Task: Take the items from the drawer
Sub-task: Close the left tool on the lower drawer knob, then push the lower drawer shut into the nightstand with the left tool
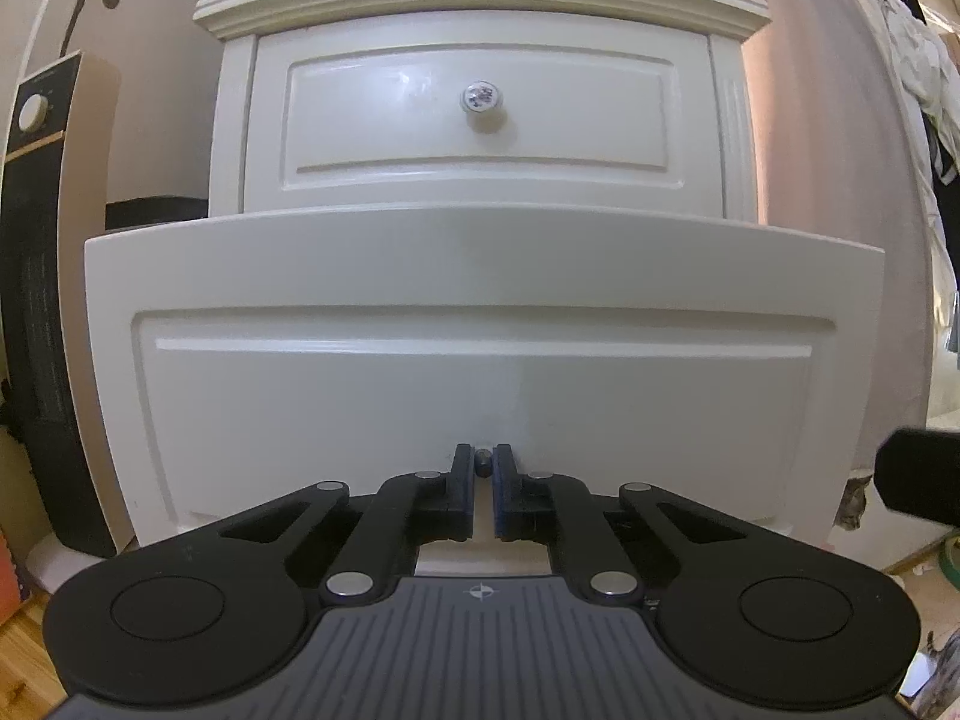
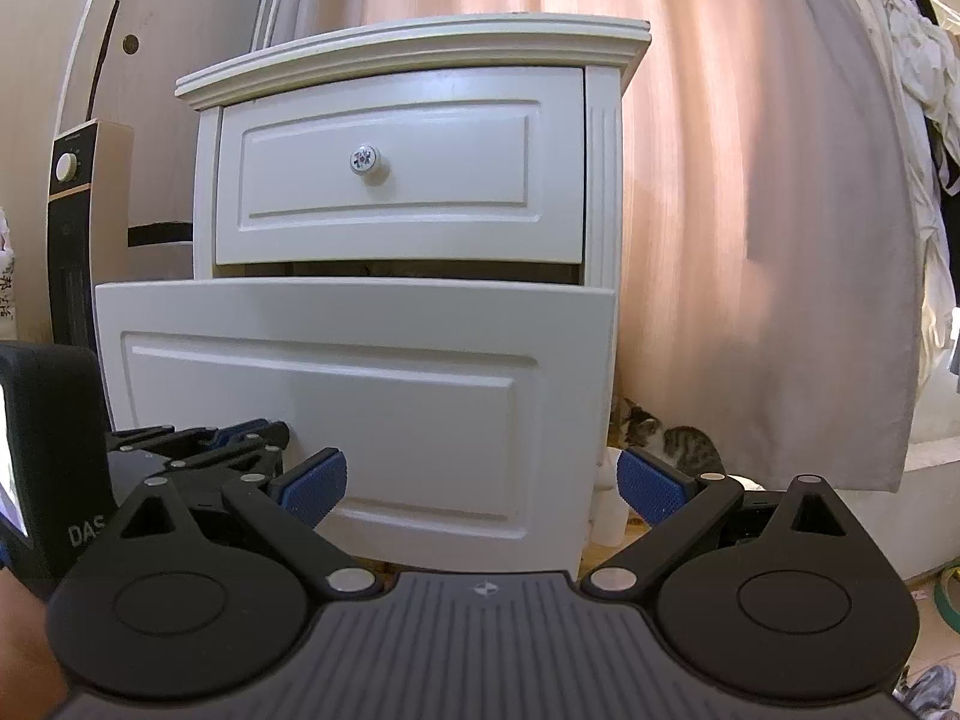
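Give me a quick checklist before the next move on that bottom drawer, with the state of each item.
1. Left gripper closed on the lower drawer's knob: ok.
2. Lower drawer pulled out from the nightstand: ok, partly open.
3. Drawer open far enough to reach in: cannot tell.
4. Right gripper open and free: ok.
5. Items inside the drawer visible: not ok, the front panel hides them.
6. Cat beside the nightstand, clear of the drawer's path: ok.

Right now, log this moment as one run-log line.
left hand-held gripper: shut on lower drawer knob | lower drawer: pulled partly out | right hand-held gripper: open, empty | items: not visible
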`<move>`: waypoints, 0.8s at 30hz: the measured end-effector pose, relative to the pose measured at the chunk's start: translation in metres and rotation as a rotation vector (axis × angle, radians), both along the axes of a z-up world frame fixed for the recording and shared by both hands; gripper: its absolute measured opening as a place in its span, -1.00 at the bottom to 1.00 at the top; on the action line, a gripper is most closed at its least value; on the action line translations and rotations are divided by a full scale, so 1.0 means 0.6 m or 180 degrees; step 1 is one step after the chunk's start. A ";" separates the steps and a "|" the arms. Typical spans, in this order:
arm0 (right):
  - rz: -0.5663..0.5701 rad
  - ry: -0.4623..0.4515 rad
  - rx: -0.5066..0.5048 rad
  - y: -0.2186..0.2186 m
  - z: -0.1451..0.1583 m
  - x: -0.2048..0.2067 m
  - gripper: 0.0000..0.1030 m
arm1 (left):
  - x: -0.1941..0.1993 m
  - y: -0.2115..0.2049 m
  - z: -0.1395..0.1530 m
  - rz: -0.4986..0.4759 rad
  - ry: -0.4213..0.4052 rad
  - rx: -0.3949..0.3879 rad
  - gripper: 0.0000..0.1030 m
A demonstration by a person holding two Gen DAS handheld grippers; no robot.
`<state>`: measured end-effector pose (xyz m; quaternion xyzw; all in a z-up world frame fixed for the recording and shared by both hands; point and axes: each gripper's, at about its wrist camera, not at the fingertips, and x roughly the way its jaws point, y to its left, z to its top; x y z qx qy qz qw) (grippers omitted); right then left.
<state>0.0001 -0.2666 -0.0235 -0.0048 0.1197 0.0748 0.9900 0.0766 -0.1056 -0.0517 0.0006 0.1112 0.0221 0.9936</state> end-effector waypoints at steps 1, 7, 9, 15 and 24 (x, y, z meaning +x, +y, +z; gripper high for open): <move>0.0001 0.0004 0.0010 -0.001 -0.002 0.001 1.00 | 0.000 -0.001 -0.001 0.0001 -0.0017 0.0015 -0.92; 0.0024 0.0035 0.0041 -0.006 -0.007 0.010 1.00 | 0.025 0.000 0.001 -0.0006 0.0003 0.0003 -0.92; 0.0036 0.0038 0.0045 -0.006 -0.008 0.014 1.00 | 0.039 0.001 0.004 0.0005 0.0032 -0.0030 -0.92; 0.0060 0.0067 0.0062 -0.008 -0.014 0.035 1.00 | 0.082 -0.001 0.007 0.0041 0.0063 -0.0020 -0.92; 0.0076 0.0044 0.0050 -0.007 -0.010 0.077 1.00 | 0.135 -0.006 0.005 0.0091 0.0057 0.0002 -0.92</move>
